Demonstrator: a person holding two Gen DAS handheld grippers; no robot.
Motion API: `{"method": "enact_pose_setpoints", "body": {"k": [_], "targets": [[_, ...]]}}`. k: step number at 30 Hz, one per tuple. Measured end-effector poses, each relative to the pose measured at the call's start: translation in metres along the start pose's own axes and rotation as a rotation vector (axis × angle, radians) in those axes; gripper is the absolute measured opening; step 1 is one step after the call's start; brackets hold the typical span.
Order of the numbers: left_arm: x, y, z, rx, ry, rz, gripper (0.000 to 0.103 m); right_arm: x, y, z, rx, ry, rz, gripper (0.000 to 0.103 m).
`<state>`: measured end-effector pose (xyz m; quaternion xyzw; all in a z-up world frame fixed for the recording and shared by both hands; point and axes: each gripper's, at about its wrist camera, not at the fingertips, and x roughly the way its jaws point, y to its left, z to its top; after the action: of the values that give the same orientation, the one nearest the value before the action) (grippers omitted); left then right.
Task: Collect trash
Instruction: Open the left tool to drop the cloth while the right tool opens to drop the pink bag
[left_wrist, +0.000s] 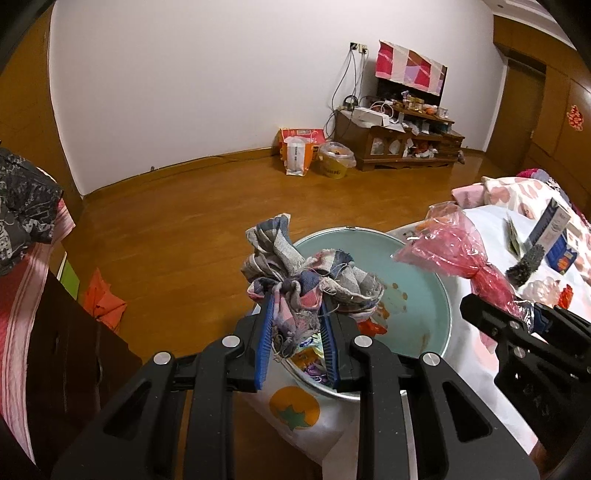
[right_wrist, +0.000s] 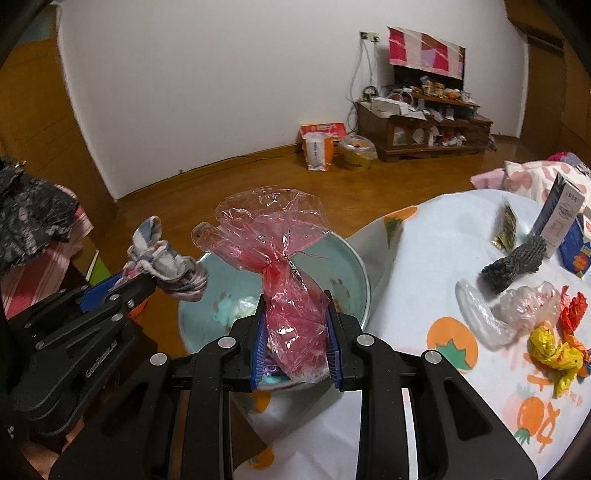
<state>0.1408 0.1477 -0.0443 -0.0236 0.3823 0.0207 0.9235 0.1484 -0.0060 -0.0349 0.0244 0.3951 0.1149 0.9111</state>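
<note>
My left gripper (left_wrist: 295, 306) is shut on a crumpled plaid rag (left_wrist: 306, 273) and holds it over the near rim of a light-blue basin (left_wrist: 424, 295). My right gripper (right_wrist: 295, 314) is shut on a red cellophane wrapper (right_wrist: 291, 273) above the same basin (right_wrist: 347, 266). The left gripper with the rag (right_wrist: 166, 266) shows at the left in the right wrist view. The right gripper with the wrapper (left_wrist: 454, 251) shows at the right in the left wrist view. Some wrappers (left_wrist: 310, 360) lie in the basin.
The basin sits at the edge of a table with a white persimmon-print cloth (right_wrist: 424, 280). On it lie a grey foam net (right_wrist: 515, 264), clear plastic bags (right_wrist: 517, 310), yellow and red wrappers (right_wrist: 554, 354), and cartons (right_wrist: 561, 218). A dark cabinet (left_wrist: 62, 350) stands at the left.
</note>
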Motion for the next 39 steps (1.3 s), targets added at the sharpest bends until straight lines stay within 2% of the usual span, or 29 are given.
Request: {"method": "enact_pose_setpoints", "body": {"k": [13,21,28,31,33,34,35,36,38,39], "targets": [[0.043,-0.010,0.004,0.003,0.082,0.015,0.024,0.055,-0.013,0.007,0.030,0.084,-0.022,0.028],[0.070,-0.012,0.004,-0.001,0.147,0.032,0.025,0.083,-0.012,0.004,0.028,0.152,0.009,0.030],[0.075,-0.014,0.006,0.004,0.160,0.043,0.028,0.080,-0.014,0.004,0.026,0.132,0.017,0.044],[0.072,-0.017,0.002,0.009,0.160,0.045,0.039,0.071,-0.019,0.006,0.033,0.105,0.011,0.049],[0.067,-0.017,0.002,0.015,0.146,0.058,0.052,0.060,-0.025,0.006,0.053,0.082,-0.008,0.049],[0.065,-0.017,0.002,0.016,0.140,0.064,0.055,0.053,-0.029,0.006,0.067,0.066,-0.015,0.049],[0.061,-0.018,0.002,0.014,0.131,0.072,0.061,0.045,-0.033,0.005,0.078,0.051,-0.021,0.053],[0.056,-0.018,0.002,0.010,0.122,0.077,0.067,0.036,-0.036,0.004,0.084,0.032,-0.031,0.057],[0.049,-0.020,0.003,0.006,0.106,0.081,0.078,0.022,-0.042,0.000,0.086,-0.006,-0.059,0.079],[0.044,-0.020,0.003,0.007,0.095,0.083,0.082,0.015,-0.044,-0.002,0.085,-0.025,-0.072,0.084]]}}
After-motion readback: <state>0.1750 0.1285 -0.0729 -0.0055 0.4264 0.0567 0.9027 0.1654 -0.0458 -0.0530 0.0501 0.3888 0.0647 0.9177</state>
